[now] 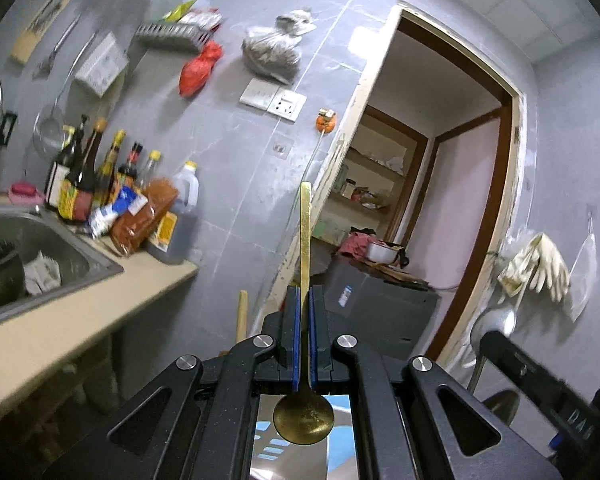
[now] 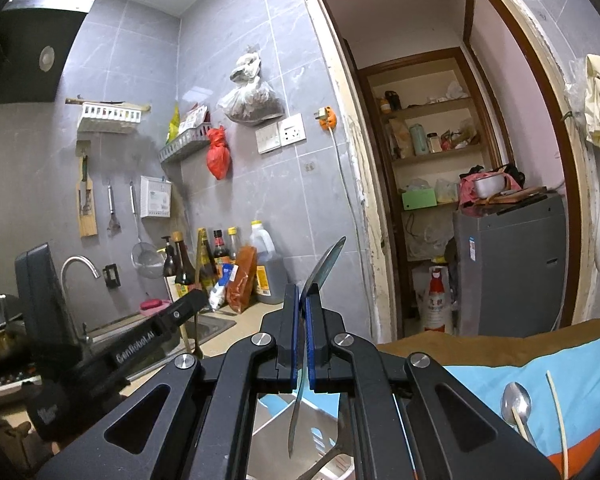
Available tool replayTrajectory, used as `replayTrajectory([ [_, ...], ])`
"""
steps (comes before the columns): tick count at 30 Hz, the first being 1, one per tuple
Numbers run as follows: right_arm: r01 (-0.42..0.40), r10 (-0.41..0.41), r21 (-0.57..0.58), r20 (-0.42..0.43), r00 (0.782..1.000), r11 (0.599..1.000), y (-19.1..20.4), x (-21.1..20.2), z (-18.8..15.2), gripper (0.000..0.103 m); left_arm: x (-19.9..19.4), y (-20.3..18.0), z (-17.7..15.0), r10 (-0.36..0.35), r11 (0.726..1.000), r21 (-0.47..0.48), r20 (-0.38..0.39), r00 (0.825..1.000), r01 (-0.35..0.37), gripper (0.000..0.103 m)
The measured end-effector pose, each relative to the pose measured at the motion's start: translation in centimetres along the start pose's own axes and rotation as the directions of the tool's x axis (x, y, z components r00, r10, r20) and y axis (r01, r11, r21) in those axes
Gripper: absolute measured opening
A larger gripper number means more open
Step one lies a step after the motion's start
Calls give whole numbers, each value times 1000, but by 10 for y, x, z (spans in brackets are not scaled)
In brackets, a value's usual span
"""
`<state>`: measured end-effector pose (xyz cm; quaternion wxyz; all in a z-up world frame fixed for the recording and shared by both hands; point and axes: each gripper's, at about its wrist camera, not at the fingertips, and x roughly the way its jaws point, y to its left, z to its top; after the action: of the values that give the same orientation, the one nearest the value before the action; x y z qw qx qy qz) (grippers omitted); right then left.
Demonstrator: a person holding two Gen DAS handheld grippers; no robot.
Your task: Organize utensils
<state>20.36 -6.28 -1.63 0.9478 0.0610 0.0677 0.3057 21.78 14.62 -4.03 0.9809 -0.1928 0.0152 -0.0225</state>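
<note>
One gold spoon (image 1: 305, 416), bowl toward the camera, clamped in the fully closed left gripper (image 1: 305, 300), one steel knife (image 2: 320, 272) pinched in the closed right gripper (image 2: 302, 308), one silver spoon (image 2: 517, 404) and two chopsticks (image 2: 556, 412) on the blue cloth (image 2: 572, 376).

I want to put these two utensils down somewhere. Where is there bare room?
Free: the beige counter strip between the sink rim and its front edge, and the blue cloth left of the silver spoon. Crowded: the counter's back corner, packed with sauce bottles and packets.
</note>
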Motion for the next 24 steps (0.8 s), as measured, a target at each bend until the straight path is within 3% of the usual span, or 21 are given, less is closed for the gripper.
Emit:
replayTrajectory([
  [7,-10,10,-22,5,1000,1000,2,2,-4,2,-2,-10,-17,22,997,69,2,1000,-22,2],
  [24,-15,15,-8,-36,999,1000,0,-3,-12,7,-9,0,-28,47,997,66,-108,993,-40,2],
])
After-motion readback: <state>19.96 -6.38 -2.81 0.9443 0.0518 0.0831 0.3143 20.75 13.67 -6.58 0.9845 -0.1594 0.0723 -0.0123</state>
